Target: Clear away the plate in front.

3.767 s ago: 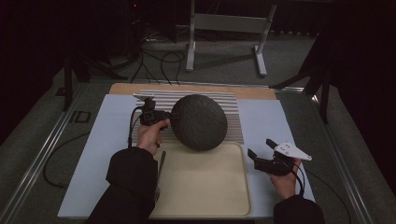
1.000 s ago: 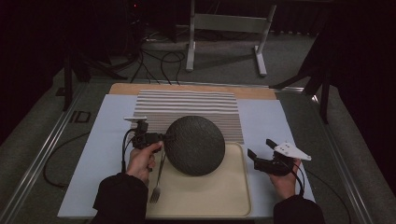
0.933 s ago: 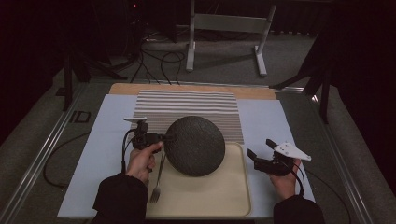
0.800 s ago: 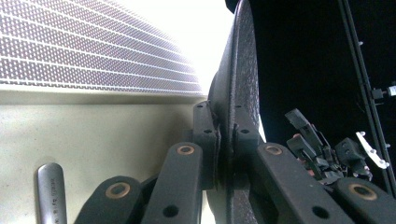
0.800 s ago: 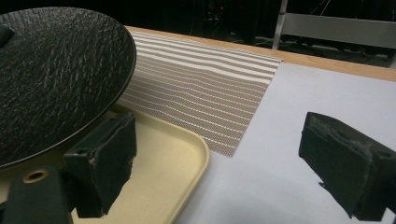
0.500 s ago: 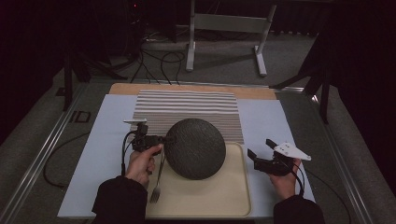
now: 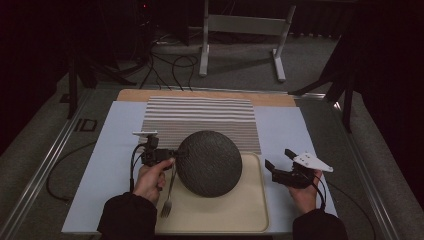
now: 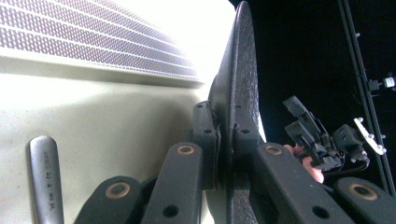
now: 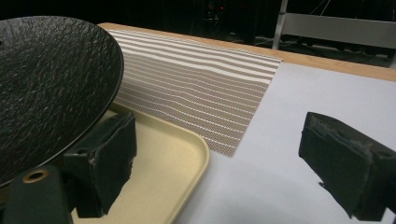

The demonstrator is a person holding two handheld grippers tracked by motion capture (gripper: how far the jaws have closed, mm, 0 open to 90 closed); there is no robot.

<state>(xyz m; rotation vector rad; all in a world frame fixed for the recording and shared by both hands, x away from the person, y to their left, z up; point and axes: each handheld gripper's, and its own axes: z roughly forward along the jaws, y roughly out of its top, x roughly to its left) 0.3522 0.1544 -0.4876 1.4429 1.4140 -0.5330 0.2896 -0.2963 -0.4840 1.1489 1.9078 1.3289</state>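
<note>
Item: dark textured plate (image 7: 209, 162), over the cream tray (image 7: 250, 220), left rim clamped in my left gripper (image 7: 172, 153). Right gripper (image 7: 281, 161), jaws apart, idle at right. Risk I judge: one-edge hold lets plate tip onto fork (image 7: 168, 197).

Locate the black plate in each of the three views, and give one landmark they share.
High view: black plate at centre, over the tray's far left part, its left rim clamped by the left tongs.
Left gripper view: plate edge-on, upright at centre, between the tongs.
Right gripper view: upper left.
Shared landmark: the striped mat.
</note>
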